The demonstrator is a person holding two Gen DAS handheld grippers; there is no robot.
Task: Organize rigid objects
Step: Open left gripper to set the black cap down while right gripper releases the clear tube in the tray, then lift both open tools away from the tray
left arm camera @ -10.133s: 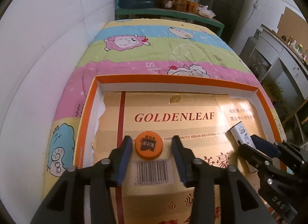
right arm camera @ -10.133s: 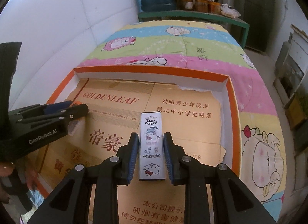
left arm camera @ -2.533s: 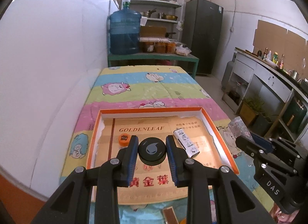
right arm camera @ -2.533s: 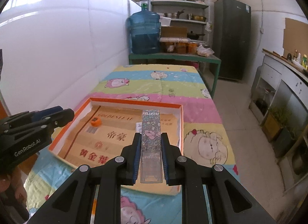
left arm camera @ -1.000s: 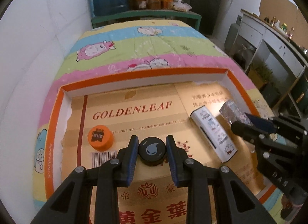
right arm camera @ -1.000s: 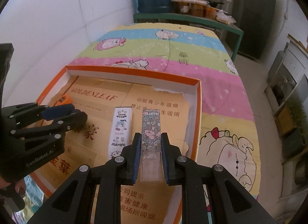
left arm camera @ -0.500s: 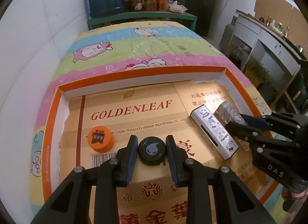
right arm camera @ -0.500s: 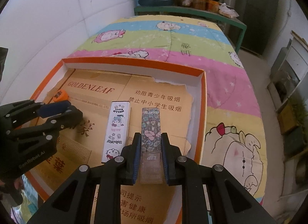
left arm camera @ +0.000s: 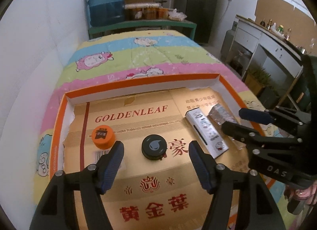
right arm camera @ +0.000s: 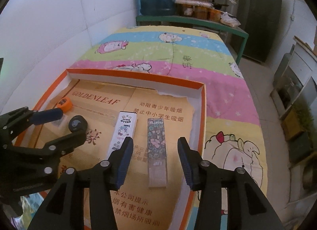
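Four items sit in the orange tray [left arm camera: 59, 119]: orange cap [left arm camera: 103, 136], black cap [left arm camera: 154, 146], white Hello Kitty box [right arm camera: 124, 131], floral lip box [right arm camera: 156, 148]. Left claw [left arm camera: 156, 150] is spread, straddling the black cap without touching; right claw [right arm camera: 153, 151] likewise around the floral box. Placement looks done for these. Left view half hides the floral box; right view shows it whole. Anything left outside: can't tell.

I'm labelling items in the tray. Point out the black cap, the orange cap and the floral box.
black cap [left arm camera: 154, 146], left wrist view, top face
orange cap [left arm camera: 103, 136], left wrist view, top face
floral box [right arm camera: 156, 146], right wrist view, printed lid
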